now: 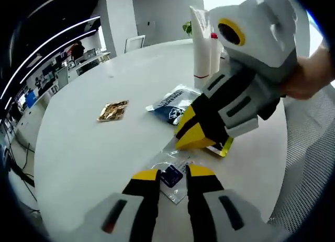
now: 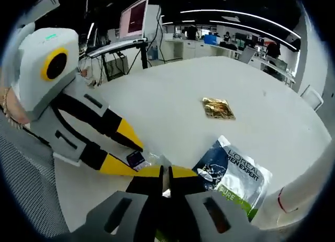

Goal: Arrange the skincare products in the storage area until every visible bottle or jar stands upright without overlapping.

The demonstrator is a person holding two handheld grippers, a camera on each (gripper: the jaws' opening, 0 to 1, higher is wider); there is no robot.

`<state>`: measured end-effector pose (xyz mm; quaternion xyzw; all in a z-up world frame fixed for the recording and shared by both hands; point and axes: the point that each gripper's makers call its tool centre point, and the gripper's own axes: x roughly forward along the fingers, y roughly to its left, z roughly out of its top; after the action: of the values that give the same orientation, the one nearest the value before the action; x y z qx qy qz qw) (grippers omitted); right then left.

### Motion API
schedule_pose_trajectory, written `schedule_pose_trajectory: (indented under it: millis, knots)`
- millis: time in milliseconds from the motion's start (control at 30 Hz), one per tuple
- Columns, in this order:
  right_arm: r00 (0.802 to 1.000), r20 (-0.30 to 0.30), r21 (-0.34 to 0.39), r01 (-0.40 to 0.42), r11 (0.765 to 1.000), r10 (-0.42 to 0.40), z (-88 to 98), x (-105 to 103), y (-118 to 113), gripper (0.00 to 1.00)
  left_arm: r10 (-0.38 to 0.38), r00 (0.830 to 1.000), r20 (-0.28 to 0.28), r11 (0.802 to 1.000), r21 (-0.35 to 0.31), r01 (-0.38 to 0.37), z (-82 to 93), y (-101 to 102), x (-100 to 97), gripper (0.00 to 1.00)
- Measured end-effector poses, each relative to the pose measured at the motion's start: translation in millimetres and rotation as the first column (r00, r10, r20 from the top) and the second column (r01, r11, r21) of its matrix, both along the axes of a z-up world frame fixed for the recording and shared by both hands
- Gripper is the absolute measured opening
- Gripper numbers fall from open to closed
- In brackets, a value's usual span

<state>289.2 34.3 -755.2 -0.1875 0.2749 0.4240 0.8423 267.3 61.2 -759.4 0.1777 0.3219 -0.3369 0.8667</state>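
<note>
Two grippers meet over one clear sachet (image 1: 172, 175) that lies flat on the white round table (image 1: 94, 148). In the left gripper view, your left gripper (image 1: 173, 175) has its yellow-tipped jaws set either side of that sachet's dark label, with a narrow gap between them; whether they actually pinch it cannot be told. Your right gripper (image 1: 194, 140) reaches in from the right and its tips come down on the far end of the same sachet. In the right gripper view, the right gripper (image 2: 166, 173) has its jaws drawn nearly together on the sachet's edge, gripping it as far as can be seen. Just beside it lies a blue and white L'Oreal pouch (image 2: 233, 174), flat on the table. A gold foil packet (image 2: 217, 107) lies well apart, near the middle of the table. A white tube (image 1: 201, 43) stands upright at the far edge beyond the pouch, with a second bottle (image 1: 214, 51) just behind it.
</note>
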Motion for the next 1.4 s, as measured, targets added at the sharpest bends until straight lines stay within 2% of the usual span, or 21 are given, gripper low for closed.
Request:
schedule_pose_trajectory:
  millis: [100,233,367,500,767,867,1000,1233,1400]
  knots:
    - [0.998,0.061,0.033,-0.030,0.999,0.028,9.2,1,4,0.10,0.010,1.000,0.007,1.000,0.002,-0.010,0.4,0,-0.3,0.18]
    - [0.997,0.067,0.013,-0.038,0.999,0.037,11.7,-4,-1,0.12,0.021,1.000,0.007,1.000,-0.001,-0.021,0.5,-1,-1.4,0.18]
    - [0.992,0.109,-0.007,-0.062,0.998,0.062,14.3,-10,-6,0.15,0.045,0.999,0.005,0.999,-0.002,-0.045,0.6,0,-0.2,0.19]
    - [0.990,0.115,-0.034,-0.077,0.996,0.080,12.5,-16,-9,0.20,0.062,0.998,0.003,0.998,-0.008,-0.062,1.0,1,0.5,0.22]
    - [0.992,0.118,-0.010,-0.049,0.999,0.050,23.9,-21,-21,0.25,0.097,0.995,-0.010,0.995,-0.003,-0.097,1.7,7,2.2,0.28]
    - [0.991,0.127,-0.004,-0.050,0.999,0.051,29.4,-24,-25,0.29,0.091,0.996,-0.002,0.995,0.028,-0.091,1.8,9,0.8,0.29]
    - [0.992,0.117,0.002,-0.035,0.999,0.035,29.2,-29,-34,0.30,0.088,0.996,0.004,0.996,0.033,-0.088,9.2,10,-3.3,0.33]
    - [0.993,0.118,0.063,0.021,0.998,-0.028,48.3,-37,-47,0.46,0.092,0.995,0.030,0.995,0.048,-0.093,20.9,16,-8.0,0.45]
    - [0.989,0.134,0.085,0.050,0.995,-0.061,65.1,-47,-54,0.63,0.109,0.994,0.030,0.993,0.034,-0.110,28.0,18,-13.7,0.52]
